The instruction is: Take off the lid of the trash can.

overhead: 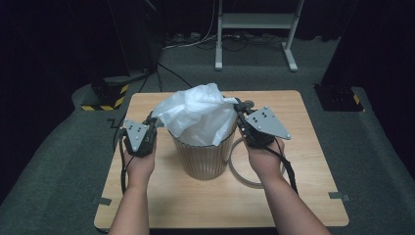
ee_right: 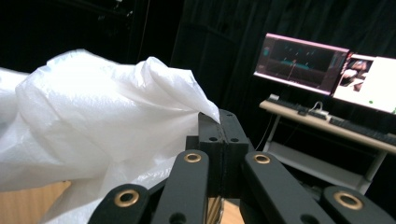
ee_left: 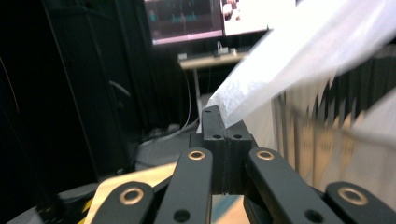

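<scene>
Pull the white bag [overhead: 198, 115] evenly outward and down over the bin [overhead: 205, 154] rim, keeping both pinches firm. The bin stands mid-bench [overhead: 303, 147], the bag bunched in its mouth. Your left gripper [overhead: 149, 122] and right gripper [overhead: 240, 111] each clench a bag edge, one either side.

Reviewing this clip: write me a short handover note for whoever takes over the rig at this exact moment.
Left gripper: shut on the white plastic bag's left edge.
Right gripper: shut on the bag's right edge.
Things: slatted wooden bin stands mid-table; the bag bunches above its mouth, lower part inside. A ring lies by the bin's right side.
Done: bag in the bin, both edges gripped.
Left: likely spread the bag's edge over the bin's rim and settle it; the rim looks uncovered so far.
</scene>
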